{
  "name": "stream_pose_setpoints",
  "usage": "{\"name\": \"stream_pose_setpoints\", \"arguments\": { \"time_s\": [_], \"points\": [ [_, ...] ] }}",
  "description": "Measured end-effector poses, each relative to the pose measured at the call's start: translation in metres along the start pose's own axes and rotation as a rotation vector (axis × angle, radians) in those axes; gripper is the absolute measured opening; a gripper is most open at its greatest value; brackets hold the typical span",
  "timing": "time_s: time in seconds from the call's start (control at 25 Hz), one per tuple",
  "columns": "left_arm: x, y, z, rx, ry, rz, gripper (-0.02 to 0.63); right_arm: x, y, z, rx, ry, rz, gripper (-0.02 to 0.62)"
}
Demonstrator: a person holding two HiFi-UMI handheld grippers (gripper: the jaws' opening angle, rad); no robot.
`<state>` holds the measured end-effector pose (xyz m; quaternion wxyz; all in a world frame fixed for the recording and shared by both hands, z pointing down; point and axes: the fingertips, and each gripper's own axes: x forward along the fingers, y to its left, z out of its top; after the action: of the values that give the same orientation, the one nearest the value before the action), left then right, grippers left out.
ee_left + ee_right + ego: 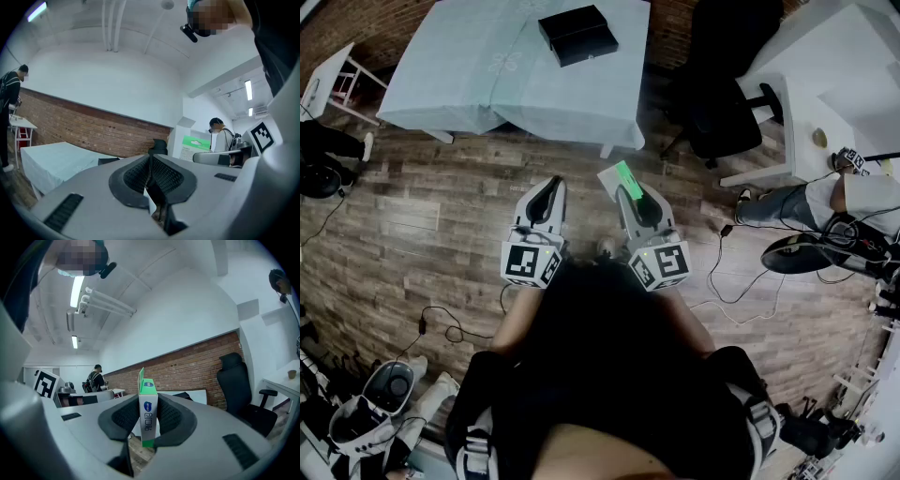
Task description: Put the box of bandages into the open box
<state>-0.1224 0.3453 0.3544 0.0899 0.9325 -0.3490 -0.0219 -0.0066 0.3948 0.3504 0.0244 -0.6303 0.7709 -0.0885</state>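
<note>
Standing on end, the box of bandages (148, 414) is clamped in the jaws of the right tool (629, 191), which is held level above the wooden floor (422, 216), short of the surface (469, 75). The left tool (551, 185) is held just beside it, its jaws pressed together with nothing between them. The open box (577, 34), black, is seen lying on the cloth-covered surface toward its right edge, well apart from both tools.

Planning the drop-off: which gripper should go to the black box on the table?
Right, most likely. The right gripper already clamps the bandage box in its fingers; the left gripper is shut and empty. The black box lies ahead on the table.
</note>
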Motion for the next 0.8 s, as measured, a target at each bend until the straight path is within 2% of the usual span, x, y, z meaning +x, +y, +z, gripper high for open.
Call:
{"name": "stream_pose_setpoints", "arguments": {
  "time_s": [0.44, 0.8],
  "points": [
    [0.001, -0.006, 0.001, -0.003, 0.003, 0.003, 0.044, -0.004, 0.0, 0.004, -0.002, -0.005, 0.011, 0.101],
    [0.013, -0.018, -0.003, -0.002, 0.021, 0.003, 0.044, -0.009, -0.019, 0.005, 0.083, -0.024, 0.03, 0.101]
  ]
}}
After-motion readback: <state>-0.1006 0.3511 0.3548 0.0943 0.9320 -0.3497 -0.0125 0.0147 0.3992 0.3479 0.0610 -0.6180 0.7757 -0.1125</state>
